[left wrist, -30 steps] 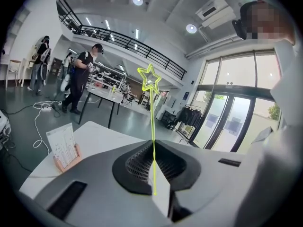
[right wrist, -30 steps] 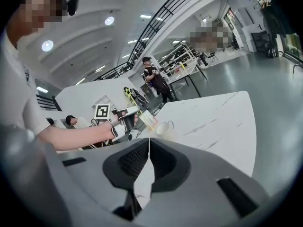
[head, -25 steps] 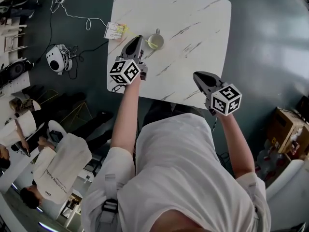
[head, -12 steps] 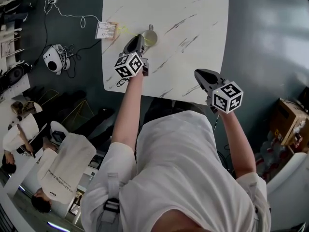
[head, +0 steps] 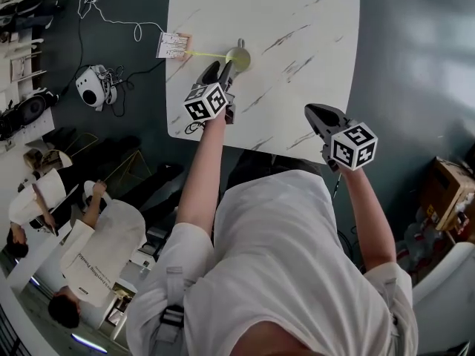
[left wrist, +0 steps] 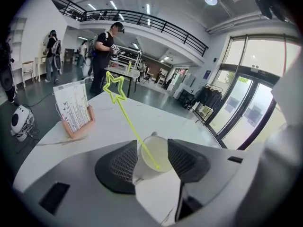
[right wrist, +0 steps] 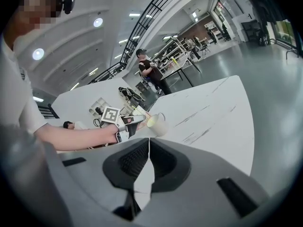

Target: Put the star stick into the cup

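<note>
Yellow-green thin star stick [left wrist: 132, 126]: lower end inside cup, leaning, star end up towards card stand.
White round cup [left wrist: 156, 161]: upright on table, btwn L jaws.
L gripper [left wrist: 152, 144]: jaws opening, wide apart either side of cup, not clamped on it.
R gripper [right wrist: 147, 144]: jaws together, nothing btwn them; at near table edge, well apart from cup.
White marble-look table [head: 304, 21]: carries cup & stand.
Wooden-base card stand [left wrist: 73, 110]: at table's left edge.

L arm [head: 199, 176] stretched fwd; L tool [head: 220, 70] jaws opening, cup [head: 238, 56] between them, not clamped. R arm [head: 369, 213] bent at side; R tool [head: 311, 110] jaws together, empty, well apart from L.
</note>
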Available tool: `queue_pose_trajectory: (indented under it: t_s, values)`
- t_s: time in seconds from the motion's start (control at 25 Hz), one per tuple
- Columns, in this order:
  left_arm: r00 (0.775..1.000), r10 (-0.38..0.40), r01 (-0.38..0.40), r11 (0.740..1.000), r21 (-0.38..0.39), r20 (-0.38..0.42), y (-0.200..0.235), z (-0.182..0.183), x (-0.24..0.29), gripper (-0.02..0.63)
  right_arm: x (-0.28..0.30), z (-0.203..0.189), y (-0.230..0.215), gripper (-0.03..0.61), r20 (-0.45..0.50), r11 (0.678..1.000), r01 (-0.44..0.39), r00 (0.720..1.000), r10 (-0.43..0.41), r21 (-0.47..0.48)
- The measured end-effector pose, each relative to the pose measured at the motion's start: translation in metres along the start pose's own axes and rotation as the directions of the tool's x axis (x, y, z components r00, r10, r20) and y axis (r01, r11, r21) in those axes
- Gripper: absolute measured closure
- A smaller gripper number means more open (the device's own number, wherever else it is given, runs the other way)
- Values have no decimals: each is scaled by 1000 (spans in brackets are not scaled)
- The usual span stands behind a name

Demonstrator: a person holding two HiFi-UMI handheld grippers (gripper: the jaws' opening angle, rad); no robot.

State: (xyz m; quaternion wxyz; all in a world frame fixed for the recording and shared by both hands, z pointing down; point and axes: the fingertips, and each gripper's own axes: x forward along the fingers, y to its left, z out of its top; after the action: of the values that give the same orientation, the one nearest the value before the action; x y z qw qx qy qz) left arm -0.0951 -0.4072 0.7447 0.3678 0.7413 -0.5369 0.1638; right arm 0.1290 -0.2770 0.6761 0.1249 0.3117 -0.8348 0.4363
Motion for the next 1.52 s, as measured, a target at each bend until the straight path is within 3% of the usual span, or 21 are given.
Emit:
queue_pose_trajectory:
  t_s: [0.28,0.4,0.64,0.88,1.24,1.52]
  values:
    - [999,-40,40,999,-4,15,-14,0,-26,422,5,2,14,552,5,999,-13,1000,13,-29]
    - [997,-68,67,997,42,36,-26,2,-44,500,6,-1,23,552,2,999,-11,1000,11,-46]
    - [990,-108,96,988,122,94,-45,11,-96,581,7,-14,51,552,-28,996,4,1000,-6,-93]
    - [976,-142,116,981,154,168,-51,9,-173,592,0,-35,86,552,-36,990,41,998,-46,-133]
    - [939,-209,179,975,128,274,-29,-3,-291,600,-6,-64,166,552,12,969,79,997,-78,-232]
    - [900,-312,265,946,186,304,-26,-25,-376,601,-21,-84,206,552,98,954,145,988,-123,-262]
